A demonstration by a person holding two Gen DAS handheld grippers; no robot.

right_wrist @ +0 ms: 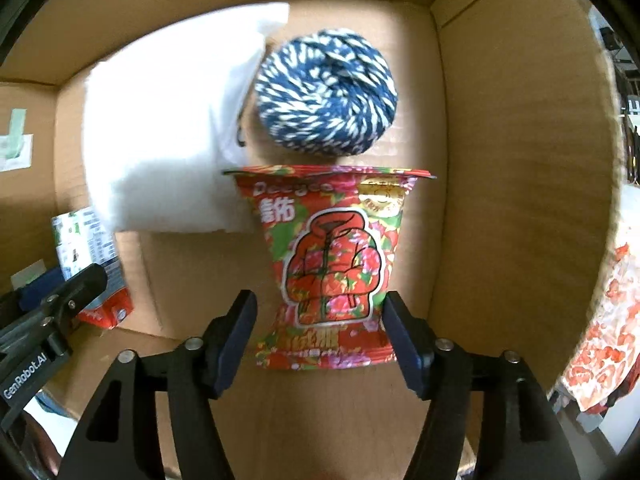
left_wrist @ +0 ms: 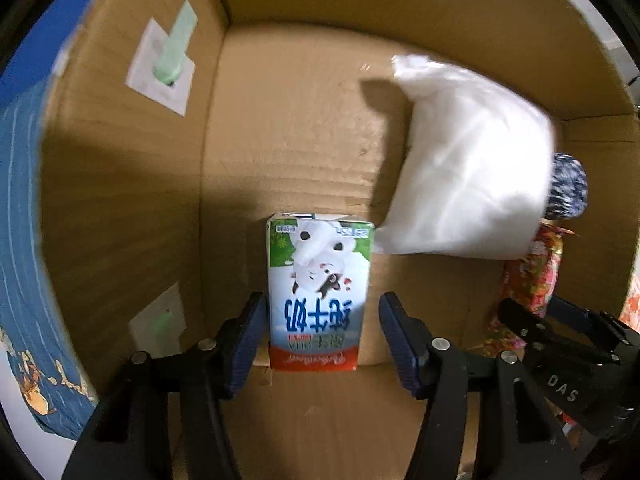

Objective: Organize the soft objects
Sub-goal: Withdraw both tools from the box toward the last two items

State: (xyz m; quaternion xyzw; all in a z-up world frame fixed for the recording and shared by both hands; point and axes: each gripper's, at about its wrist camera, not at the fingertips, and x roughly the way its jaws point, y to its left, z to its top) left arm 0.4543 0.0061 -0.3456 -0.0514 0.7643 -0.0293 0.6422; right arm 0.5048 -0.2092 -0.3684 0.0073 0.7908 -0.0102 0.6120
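Note:
A milk carton (left_wrist: 320,292) stands on the floor of a cardboard box (left_wrist: 296,120), between the fingers of my left gripper (left_wrist: 322,300). The pads do not press it and a gap shows on its right side; the jaws stand open. A red floral snack pack (right_wrist: 332,264) stands between the fingers of my right gripper (right_wrist: 319,297), also open, with gaps on both sides. Behind the pack lie a blue-and-white yarn ball (right_wrist: 326,92) and a white soft pillow-like bag (right_wrist: 160,132). The left wrist view shows the bag (left_wrist: 468,160) right of the carton.
High box walls (right_wrist: 520,160) close in on all sides. A white label with green tape (left_wrist: 164,68) sticks to the left wall. Outside the box lie a blue patterned cloth (left_wrist: 20,200) at the left and an orange floral cloth (right_wrist: 612,320) at the right.

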